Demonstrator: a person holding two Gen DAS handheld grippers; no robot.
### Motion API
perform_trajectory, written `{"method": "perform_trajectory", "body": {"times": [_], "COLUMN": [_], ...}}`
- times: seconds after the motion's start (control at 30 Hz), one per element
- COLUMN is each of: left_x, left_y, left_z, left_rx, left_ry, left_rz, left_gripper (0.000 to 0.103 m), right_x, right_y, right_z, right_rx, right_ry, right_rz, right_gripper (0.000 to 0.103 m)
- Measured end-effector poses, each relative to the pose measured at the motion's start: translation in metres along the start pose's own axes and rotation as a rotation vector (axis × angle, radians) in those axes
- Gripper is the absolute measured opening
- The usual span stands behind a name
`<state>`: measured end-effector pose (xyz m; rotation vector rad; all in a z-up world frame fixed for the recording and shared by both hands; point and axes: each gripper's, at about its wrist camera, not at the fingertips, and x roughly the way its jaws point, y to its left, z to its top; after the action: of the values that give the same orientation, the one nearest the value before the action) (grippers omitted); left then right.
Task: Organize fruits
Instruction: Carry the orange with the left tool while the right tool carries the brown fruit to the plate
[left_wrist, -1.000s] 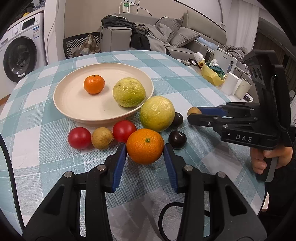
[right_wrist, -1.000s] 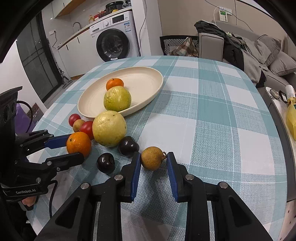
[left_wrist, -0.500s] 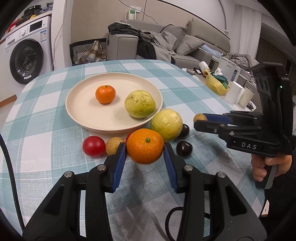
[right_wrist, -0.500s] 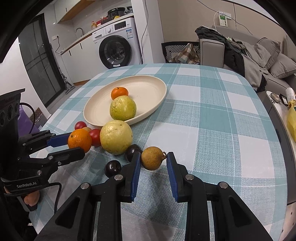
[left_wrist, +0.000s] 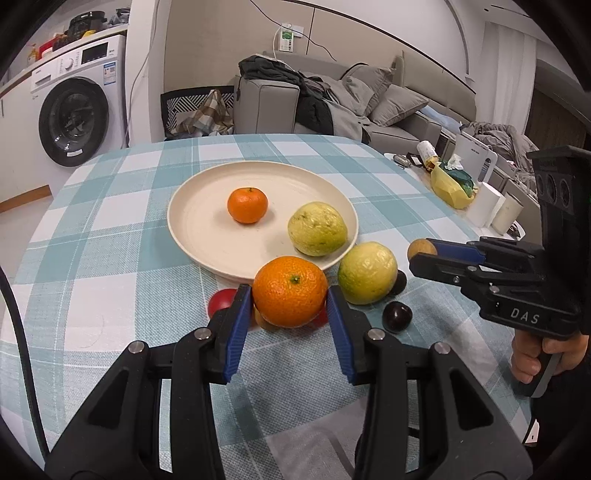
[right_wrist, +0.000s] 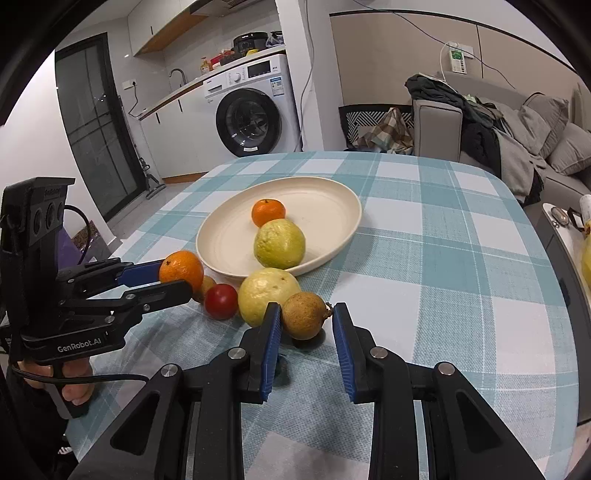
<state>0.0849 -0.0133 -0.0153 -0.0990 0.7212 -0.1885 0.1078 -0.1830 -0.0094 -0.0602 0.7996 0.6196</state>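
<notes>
Risk sits mostly in the two grips. On the left, the left gripper (left_wrist: 290, 295) has its blue-padded jaws closed partway on a large round orange (left_wrist: 290, 291), pads pressing its flanks, the fruit lifted clear of the teal-and-white checked tablecloth (left_wrist: 110, 295) and hanging just near of the cream round plate (left_wrist: 192, 236). The pads catch the orange only at its widest line; a smooth, rounded skin could roll or squirt forward if the hand tilts. Under it lie a red tomato-like fruit (left_wrist: 221, 300) and a small tan fruit, partly hidden, which a dropped orange would knock away.

On the plate already rest a small orange mandarin (left_wrist: 247, 205) and a bumpy yellow-green guava-like fruit (left_wrist: 317, 229); a hard landing beside them could set them rolling toward the rim. A second pale yellow-green round fruit (left_wrist: 367, 273) leans against the plate's near-right edge, with a dark purple plum-like fruit (left_wrist: 397, 316) near it.

On the right, the right gripper (right_wrist: 304, 321) is nearly fully closed on a small brown round fruit with a stem nub (right_wrist: 303, 320), held above the cloth. From the right wrist view the left pad touches it, while a gap seems to show at the right pad, so I judge this hold the weaker one. Both hands heading for the plate together could also clash.
</notes>
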Motion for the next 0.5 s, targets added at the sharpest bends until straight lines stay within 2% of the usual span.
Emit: {"method": "perform_trajectory", "body": {"times": [0.5], "left_x": [0.004], "left_y": [0.013], "left_z": [0.017], "left_rx": [-0.010], "left_ry": [-0.033], "left_rz": [0.042], "left_gripper": [0.038], "right_x": [0.003], "right_y": [0.012], "right_z": [0.018], "right_rx": [-0.017], "right_ry": [-0.043], "right_rz": [0.023], "right_gripper": [0.029]}}
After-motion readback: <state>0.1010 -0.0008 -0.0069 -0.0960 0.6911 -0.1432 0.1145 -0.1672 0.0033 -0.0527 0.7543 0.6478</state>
